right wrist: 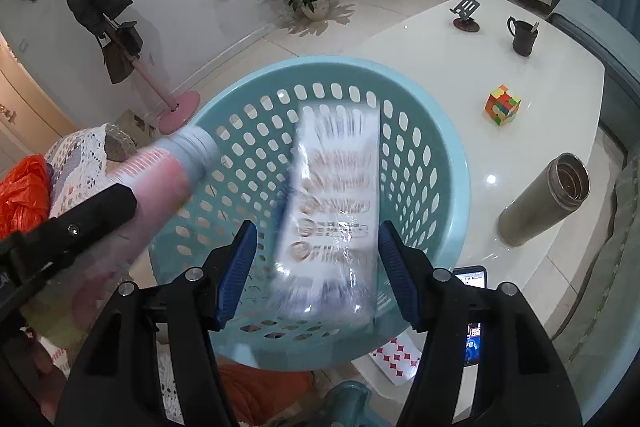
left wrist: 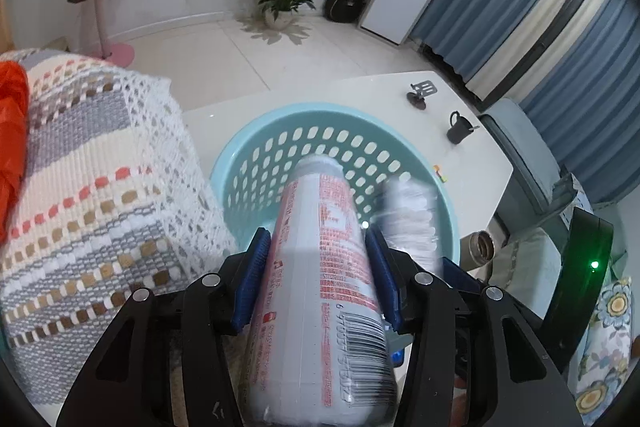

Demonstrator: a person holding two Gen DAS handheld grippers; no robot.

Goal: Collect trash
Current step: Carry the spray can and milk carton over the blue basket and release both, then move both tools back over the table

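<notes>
Left claw holds a white bottle with red print between its blue pads, the bottle's capped end pointing out over the pale blue perforated basket that sits on the white tabletop. In the right wrist view the same bottle is a blurred pink-and-grey shape reaching in from the left across the basket's rim. The right claw stands over the basket with a flat white packet between its pads; the packet is motion-blurred, and I cannot tell whether the pads press on it or whether it hangs loose. On the tabletop beyond the basket are a colour-cube puzzle, a dark mug, a small stand and a steel flask lying on its side. A crocheted blanket lies left of the basket.
</notes>
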